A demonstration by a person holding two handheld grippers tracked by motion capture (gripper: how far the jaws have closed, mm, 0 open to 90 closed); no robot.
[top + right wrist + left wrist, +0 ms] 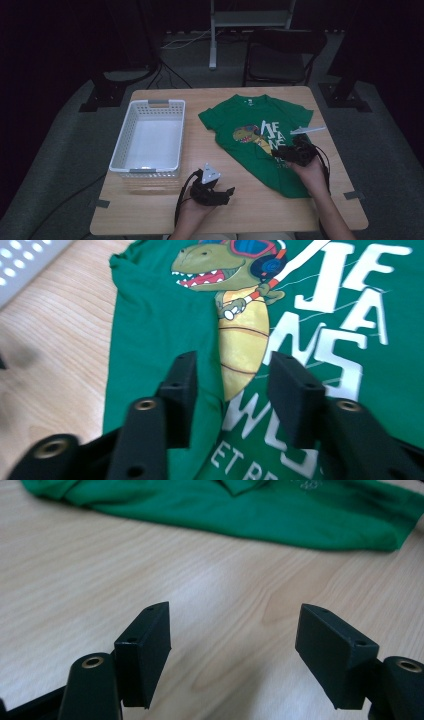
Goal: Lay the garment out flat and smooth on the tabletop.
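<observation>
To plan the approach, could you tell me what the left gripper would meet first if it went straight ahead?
Probably the near edge of the green cotton T-shirt, after bare wooden table; the left gripper is open.

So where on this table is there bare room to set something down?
Bare wood runs along the near edge between the left gripper and the shirt. The basket is empty. The right half is crowded by the shirt and the right gripper.

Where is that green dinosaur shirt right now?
In the high view the green shirt lies spread on the right half of the wooden table, just right of the white basket, with the right tool over its print.
</observation>
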